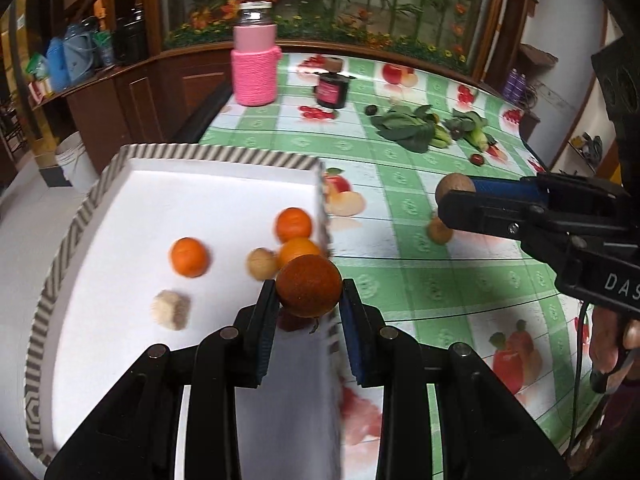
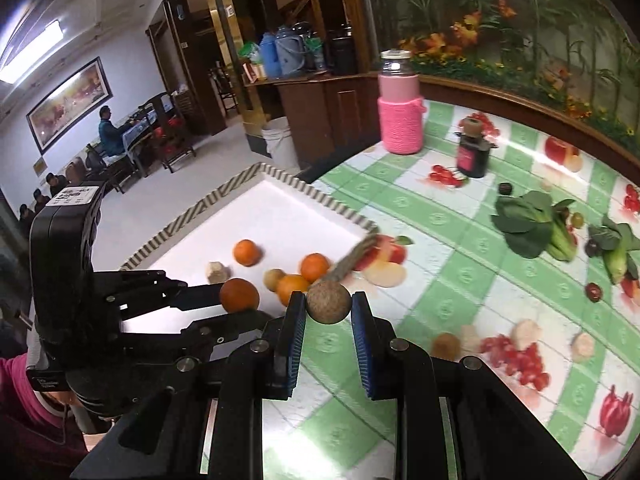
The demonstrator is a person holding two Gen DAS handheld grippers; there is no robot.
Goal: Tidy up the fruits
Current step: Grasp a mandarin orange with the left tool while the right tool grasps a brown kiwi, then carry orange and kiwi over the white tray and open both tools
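The left gripper is closed on a dark orange fruit, pinched between its blue-padded fingers just above the near right wall of the white tray, whose rim is striped grey and white. The right gripper is closed on a brown round fruit, held above the green checked tablecloth just right of the tray's near corner; seen from the left wrist it reaches in level from the right, with the letters "DAS" readable on its black body and a hand around its grip.

Inside the tray lie three oranges, a small brown fruit and a pale fuzzy fruit, clustered toward the near right side; the far and left floor of the tray is bare. Another brown fruit sits on the cloth right of the right gripper.

Farther off lie leafy greens and a small dark fruit. At the far edge stand a dark jar with an unreadable pink label and a pink knitted-sleeve jar
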